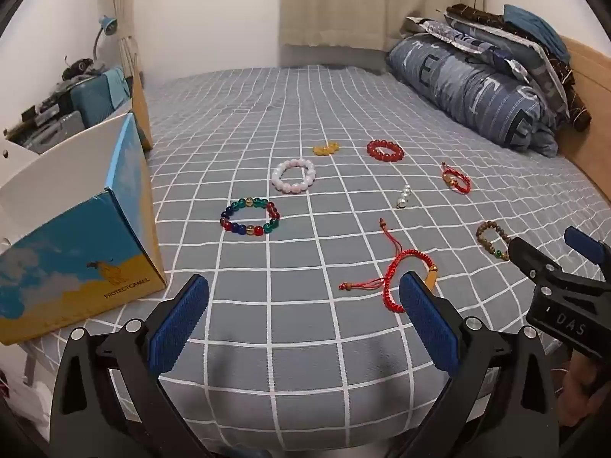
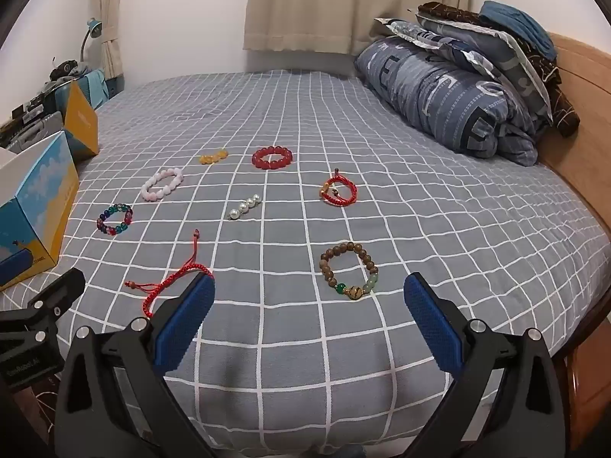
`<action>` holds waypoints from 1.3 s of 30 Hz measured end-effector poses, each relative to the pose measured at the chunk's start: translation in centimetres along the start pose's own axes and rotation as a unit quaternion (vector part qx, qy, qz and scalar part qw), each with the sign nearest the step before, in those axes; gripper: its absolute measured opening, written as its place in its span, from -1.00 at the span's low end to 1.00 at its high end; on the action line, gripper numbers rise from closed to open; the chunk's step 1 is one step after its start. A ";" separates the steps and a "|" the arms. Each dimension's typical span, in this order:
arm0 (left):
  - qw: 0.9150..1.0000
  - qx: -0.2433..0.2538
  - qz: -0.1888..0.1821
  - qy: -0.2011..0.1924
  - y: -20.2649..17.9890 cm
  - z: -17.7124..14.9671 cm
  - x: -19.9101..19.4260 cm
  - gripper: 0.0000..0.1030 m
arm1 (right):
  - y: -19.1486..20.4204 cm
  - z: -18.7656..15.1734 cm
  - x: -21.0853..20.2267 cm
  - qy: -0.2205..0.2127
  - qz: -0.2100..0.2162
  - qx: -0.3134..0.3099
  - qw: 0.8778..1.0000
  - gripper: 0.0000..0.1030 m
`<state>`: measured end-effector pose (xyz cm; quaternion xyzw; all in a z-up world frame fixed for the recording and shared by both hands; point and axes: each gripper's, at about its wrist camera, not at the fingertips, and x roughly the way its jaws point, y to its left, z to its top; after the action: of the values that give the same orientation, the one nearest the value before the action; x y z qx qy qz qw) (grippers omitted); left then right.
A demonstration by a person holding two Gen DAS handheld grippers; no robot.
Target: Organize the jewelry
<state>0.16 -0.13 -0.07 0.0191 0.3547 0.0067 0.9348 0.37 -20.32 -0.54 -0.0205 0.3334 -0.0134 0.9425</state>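
Observation:
Several bracelets lie on the grey checked bedsheet (image 1: 305, 343). In the left wrist view I see a multicolour bead bracelet (image 1: 250, 216), a pink bead bracelet (image 1: 293, 175), a red bead bracelet (image 1: 385, 150), a red cord bracelet (image 1: 397, 278) and a brown bead bracelet (image 1: 492, 239). My left gripper (image 1: 303, 305) is open and empty near the bed's front edge, its right finger beside the red cord bracelet. My right gripper (image 2: 307, 305) is open and empty, just in front of the brown bead bracelet (image 2: 349, 275). An open blue-and-yellow box (image 1: 76, 252) stands at the left.
A small pearl piece (image 2: 244, 206), an amber piece (image 2: 214, 157) and a second red cord bracelet (image 2: 338, 191) lie mid-bed. Folded bedding and pillows (image 2: 458, 91) are piled at the back right against a wooden headboard (image 2: 580, 114). A cluttered desk (image 1: 57, 107) stands at the left.

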 end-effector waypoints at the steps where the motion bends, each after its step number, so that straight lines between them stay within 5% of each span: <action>1: 1.000 -0.002 0.000 -0.001 0.0 0.1 0.0 0.89 | 0.1 0.0 -0.1 -0.006 -0.003 -0.004 1.000 0.85; 39: 1.000 -0.010 -0.007 -0.015 -0.2 -0.1 0.2 0.89 | 0.4 -0.1 -0.1 -0.005 0.007 -0.006 1.000 0.85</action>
<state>0.22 -0.30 -0.31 0.0074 0.3409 0.0036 0.9401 0.20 -19.87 -0.54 -0.0238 0.3285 -0.0052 0.9442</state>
